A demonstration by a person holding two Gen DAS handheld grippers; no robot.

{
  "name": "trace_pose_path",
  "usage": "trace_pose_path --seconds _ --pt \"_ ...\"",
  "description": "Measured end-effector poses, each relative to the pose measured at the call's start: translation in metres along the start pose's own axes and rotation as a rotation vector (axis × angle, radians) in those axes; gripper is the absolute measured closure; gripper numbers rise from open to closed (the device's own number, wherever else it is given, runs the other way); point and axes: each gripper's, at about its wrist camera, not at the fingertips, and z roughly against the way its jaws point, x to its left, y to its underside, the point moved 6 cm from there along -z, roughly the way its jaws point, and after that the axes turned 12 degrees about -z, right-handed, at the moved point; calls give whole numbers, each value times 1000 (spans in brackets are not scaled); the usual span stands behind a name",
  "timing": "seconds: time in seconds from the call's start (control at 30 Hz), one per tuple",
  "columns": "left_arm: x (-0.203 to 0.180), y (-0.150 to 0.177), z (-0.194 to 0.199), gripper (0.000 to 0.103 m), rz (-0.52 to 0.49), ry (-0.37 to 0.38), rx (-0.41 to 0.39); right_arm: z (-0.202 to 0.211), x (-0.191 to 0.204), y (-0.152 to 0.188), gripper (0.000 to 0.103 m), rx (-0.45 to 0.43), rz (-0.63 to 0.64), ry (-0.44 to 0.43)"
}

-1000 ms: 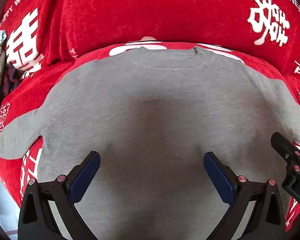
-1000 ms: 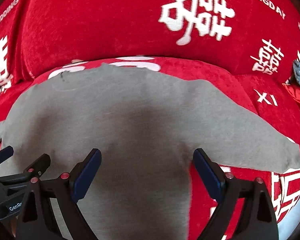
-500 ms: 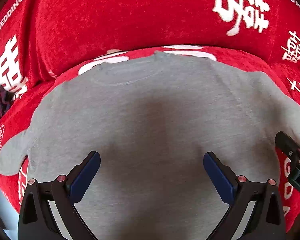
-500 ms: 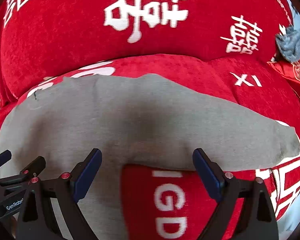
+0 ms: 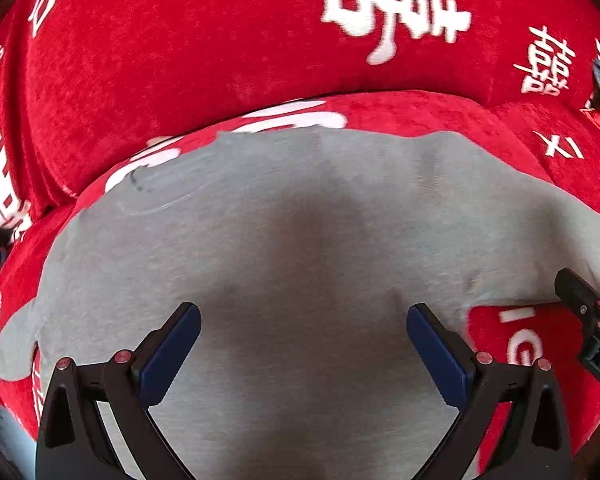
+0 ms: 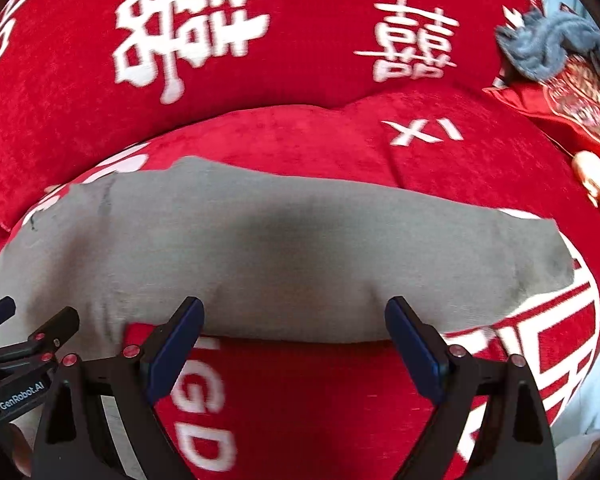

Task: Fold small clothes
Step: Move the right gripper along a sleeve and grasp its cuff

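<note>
Grey shirt point(image 5: 300, 240) spread flat mid-frame on red sofa cover point(image 5: 220, 52), ready for folding. Left tool point(image 5: 303, 344) held apart over body; right tool point(image 6: 294, 340) held apart at sleeve's lower edge (nothing gripped).

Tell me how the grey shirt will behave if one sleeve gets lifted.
The grey shirt looks thin and floppy, lying flat on the red cover, so it should drape and sag. The right sleeve would likely trail. The plush cover may drag it.
</note>
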Motion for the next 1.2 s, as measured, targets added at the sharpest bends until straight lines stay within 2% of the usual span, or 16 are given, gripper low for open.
trace_pose_path --seconds 0.53,1.0,1.2 --pt "-64 -23 0 0 -81 32 -12 -5 -122 -16 10 -19 -196 97" --pt "-116 -44 3 0 -151 62 -18 -1 -191 -24 10 -50 -269 171" --pt "-128 -46 -2 0 -167 59 -14 -8 -207 -30 10 -66 -267 196"
